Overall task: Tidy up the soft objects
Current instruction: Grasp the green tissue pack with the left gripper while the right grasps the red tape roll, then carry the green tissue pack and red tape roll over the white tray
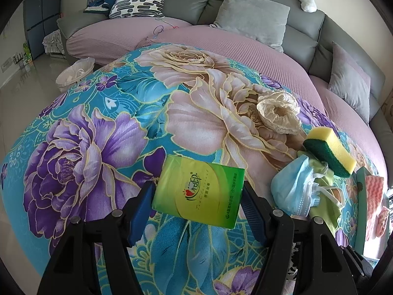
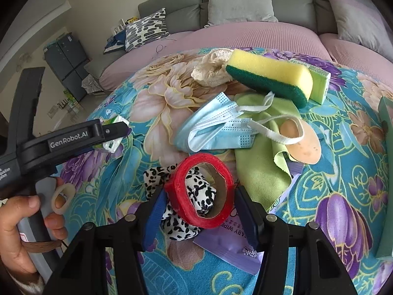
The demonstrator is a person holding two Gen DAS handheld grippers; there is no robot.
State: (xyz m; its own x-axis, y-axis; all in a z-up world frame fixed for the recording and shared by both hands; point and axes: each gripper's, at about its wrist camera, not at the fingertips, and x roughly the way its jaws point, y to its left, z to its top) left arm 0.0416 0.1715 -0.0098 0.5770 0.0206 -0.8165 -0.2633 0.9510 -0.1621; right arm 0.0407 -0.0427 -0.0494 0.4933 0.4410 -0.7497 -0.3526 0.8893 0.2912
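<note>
The step in hand looks like pick-up. At lower centre of the left wrist view, the left gripper point(image 1: 197, 204) clamps the green tissue pack point(image 1: 199, 193). At lower centre of the right wrist view, the right gripper point(image 2: 199, 202) pinches the red tape roll point(image 2: 199, 190) over a spotted cloth point(image 2: 172, 215). Next, each likely needs lifting clear.

The tissue pack point(image 1: 199, 194) lies between the left gripper's fingers point(image 1: 138, 215), on the bedspread point(image 1: 98, 135). The tape roll point(image 2: 200, 193) sits between the right gripper's fingers point(image 2: 153, 218), on a scrunchie point(image 2: 181, 211). Beyond those fingertips lies a face mask point(image 2: 211, 125), and farther beyond it a sponge point(image 2: 270, 76).
</note>
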